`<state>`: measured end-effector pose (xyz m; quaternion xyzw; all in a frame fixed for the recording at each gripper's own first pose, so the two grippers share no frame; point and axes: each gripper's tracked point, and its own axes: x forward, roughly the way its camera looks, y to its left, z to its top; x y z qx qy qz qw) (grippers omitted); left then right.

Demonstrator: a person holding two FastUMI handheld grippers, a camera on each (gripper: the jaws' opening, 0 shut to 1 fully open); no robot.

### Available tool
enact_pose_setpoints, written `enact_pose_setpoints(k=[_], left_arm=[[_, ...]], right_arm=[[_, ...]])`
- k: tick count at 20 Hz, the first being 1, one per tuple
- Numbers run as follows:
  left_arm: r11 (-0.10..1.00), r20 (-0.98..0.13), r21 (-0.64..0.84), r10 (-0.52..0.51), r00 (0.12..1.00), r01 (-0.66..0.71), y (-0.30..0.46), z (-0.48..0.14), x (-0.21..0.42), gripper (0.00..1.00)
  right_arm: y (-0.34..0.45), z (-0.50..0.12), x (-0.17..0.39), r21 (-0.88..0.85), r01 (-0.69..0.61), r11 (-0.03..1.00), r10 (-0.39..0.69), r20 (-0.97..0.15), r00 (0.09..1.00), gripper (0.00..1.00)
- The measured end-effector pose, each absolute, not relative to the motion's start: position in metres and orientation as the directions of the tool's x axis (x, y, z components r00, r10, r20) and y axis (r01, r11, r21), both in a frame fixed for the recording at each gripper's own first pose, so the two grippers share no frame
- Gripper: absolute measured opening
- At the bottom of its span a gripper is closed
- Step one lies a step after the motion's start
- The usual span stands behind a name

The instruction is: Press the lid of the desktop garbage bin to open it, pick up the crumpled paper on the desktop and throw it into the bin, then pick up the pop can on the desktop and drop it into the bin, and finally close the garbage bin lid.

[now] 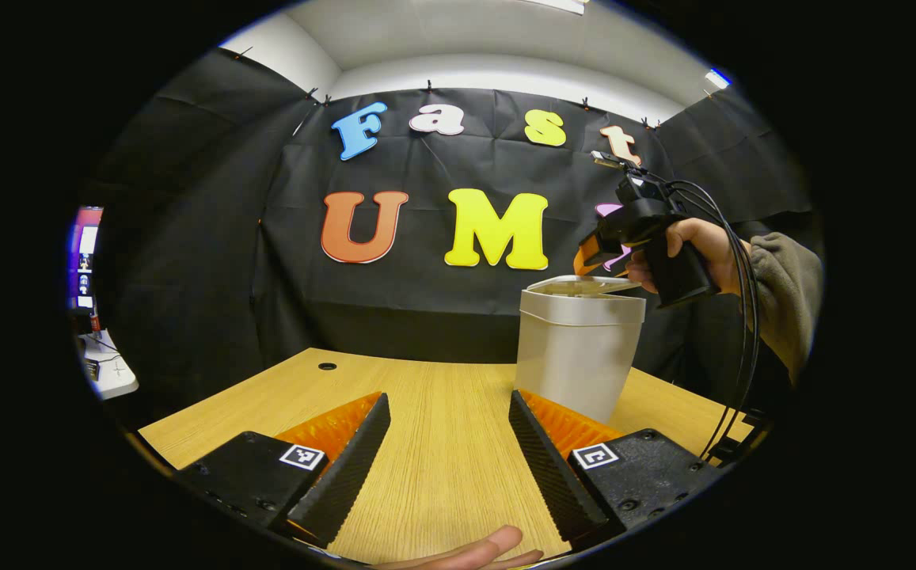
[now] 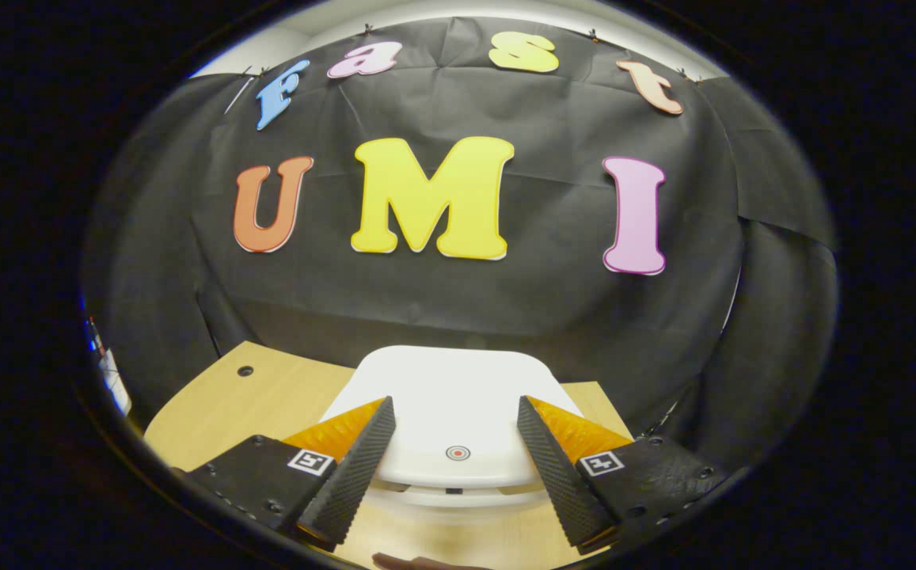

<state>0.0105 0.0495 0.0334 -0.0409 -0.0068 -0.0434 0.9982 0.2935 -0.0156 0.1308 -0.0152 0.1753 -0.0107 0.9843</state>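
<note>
The pale desktop bin (image 1: 576,356) stands on the wooden table, right of centre in the left gripper view. Its lid (image 1: 584,286) lies on top, slightly tilted. My right gripper (image 1: 591,265), held by a hand (image 1: 699,245), hovers just above the lid's far right edge. In the right gripper view the white lid (image 2: 450,388) with a small red ring mark (image 2: 458,453) lies right under my right gripper (image 2: 454,405), which is open and astride it. My left gripper (image 1: 448,398) is open over bare table with nothing between its fingers.
The wooden table (image 1: 426,475) has a small round hole (image 1: 327,366) near its far left edge. A white desk with a screen (image 1: 101,372) stands beyond the table at far left. A grey sleeve (image 1: 786,293) and black cables (image 1: 746,317) hang to the right of the bin.
</note>
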Motion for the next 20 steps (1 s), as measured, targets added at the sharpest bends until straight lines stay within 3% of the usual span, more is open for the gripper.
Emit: enact_pose_setpoints(k=[4, 9, 11, 18, 20], left_arm=[[0.993, 0.009, -0.096, -0.072, 0.997, 0.073, 0.060, 0.035, 0.010, 0.98], [0.994, 0.035, -0.081, -0.067, 0.997, 0.070, 0.063, 0.044, 0.005, 0.98], [0.994, 0.031, -0.086, -0.068, 0.997, 0.071, 0.063, 0.044, 0.004, 0.98], [0.994, 0.015, -0.103, -0.047, 0.999, 0.049, 0.070, 0.045, 0.000, 0.98], [0.995, 0.029, -0.085, -0.043, 0.999, 0.046, 0.070, 0.051, -0.003, 0.98]], right_arm=[[-0.018, 0.116, 0.287, -0.015, -0.004, 1.000, -0.002, -0.380, 0.925, 1.00], [-0.020, 0.108, 0.284, 0.027, -0.045, 0.999, 0.052, -0.377, 0.925, 0.96], [-0.022, 0.107, 0.280, 0.025, -0.033, 0.999, 0.040, -0.358, 0.933, 1.00], [-0.025, 0.102, 0.280, 0.050, 0.012, 0.999, 0.001, -0.265, 0.964, 0.99], [-0.023, 0.106, 0.280, 0.125, 0.028, 0.992, -0.003, -0.201, 0.980, 0.99]])
